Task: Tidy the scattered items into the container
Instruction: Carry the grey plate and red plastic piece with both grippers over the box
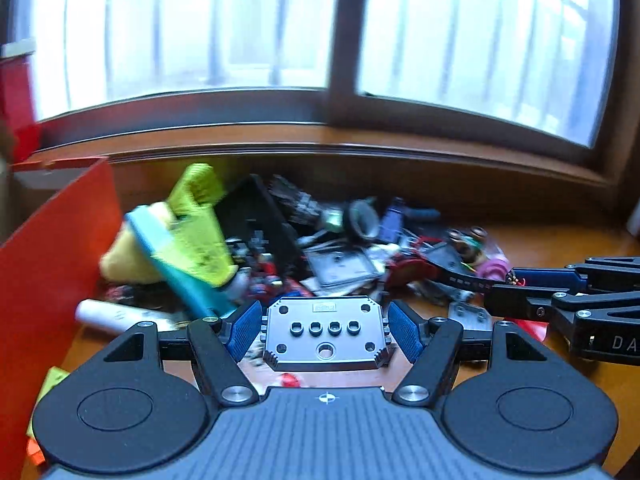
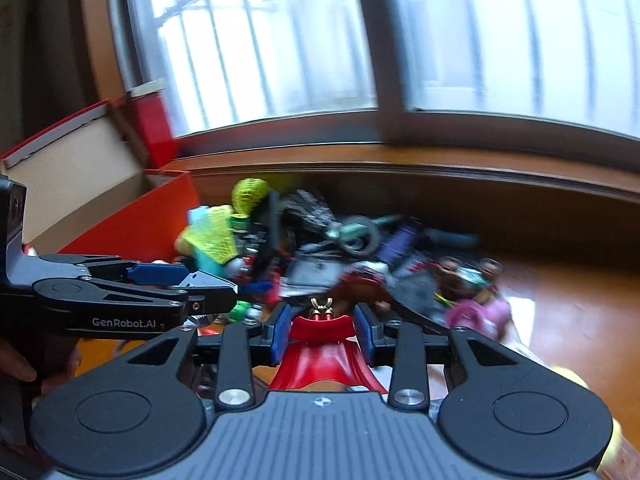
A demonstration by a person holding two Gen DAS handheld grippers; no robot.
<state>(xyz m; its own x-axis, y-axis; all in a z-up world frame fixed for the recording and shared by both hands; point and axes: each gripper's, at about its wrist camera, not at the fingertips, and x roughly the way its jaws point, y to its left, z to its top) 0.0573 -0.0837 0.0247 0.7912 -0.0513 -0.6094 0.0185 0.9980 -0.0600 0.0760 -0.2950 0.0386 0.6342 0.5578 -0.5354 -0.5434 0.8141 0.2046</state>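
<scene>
- Setting: a polished wooden table (image 1: 568, 240) stands below a wide barred window; a pile of scattered toys and parts (image 1: 340, 248) lies along its far edge.
- Container: the orange cardboard box with a pale interior (image 2: 92, 184) stands open at the left of the pile.
- Left gripper (image 1: 326, 334): blue pads clamp a flat grey metal plate with a row of holes (image 1: 326, 332), clear of the table.
- Right gripper (image 2: 323, 332): narrow, pinching a glossy red plastic figure piece with small gold tips (image 2: 322, 344).
- Procedure: carry each load over the box's near wall before releasing; keep both grippers apart on approach.
- Obscured: motion blur smears the pile; the box floor is hidden, and the red piece's lower part is cut off.
</scene>
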